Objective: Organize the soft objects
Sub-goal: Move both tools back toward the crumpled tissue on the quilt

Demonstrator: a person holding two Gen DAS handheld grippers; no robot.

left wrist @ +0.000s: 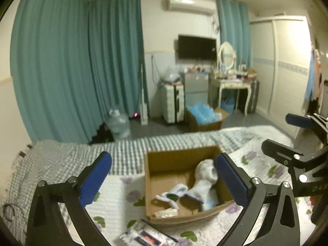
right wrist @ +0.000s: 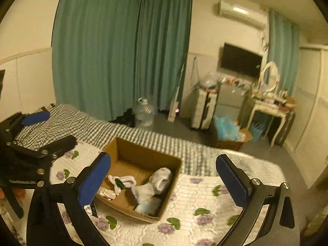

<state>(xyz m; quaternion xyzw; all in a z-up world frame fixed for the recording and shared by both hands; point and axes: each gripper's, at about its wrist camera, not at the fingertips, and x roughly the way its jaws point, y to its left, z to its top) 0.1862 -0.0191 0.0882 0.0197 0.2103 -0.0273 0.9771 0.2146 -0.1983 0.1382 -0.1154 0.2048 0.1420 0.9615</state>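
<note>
An open cardboard box (left wrist: 162,165) sits on the floral quilt; it also shows in the right wrist view (right wrist: 143,153). Inside lie a white sock (left wrist: 202,182), a white strap-like item (left wrist: 174,193) and a pale blue soft item (left wrist: 209,203). The same sock (right wrist: 155,183) and strap item (right wrist: 125,181) show in the right wrist view. My left gripper (left wrist: 164,177) is open and empty, held above and in front of the box. My right gripper (right wrist: 164,177) is open and empty, to the right of the box; it also shows in the left wrist view (left wrist: 287,135).
A patterned flat packet (left wrist: 143,234) lies on the quilt (right wrist: 205,201) in front of the box. A grey checked blanket (left wrist: 123,153) covers the far side of the bed. Beyond are teal curtains, a water jug (left wrist: 119,124), a suitcase, a floor box and a dressing table.
</note>
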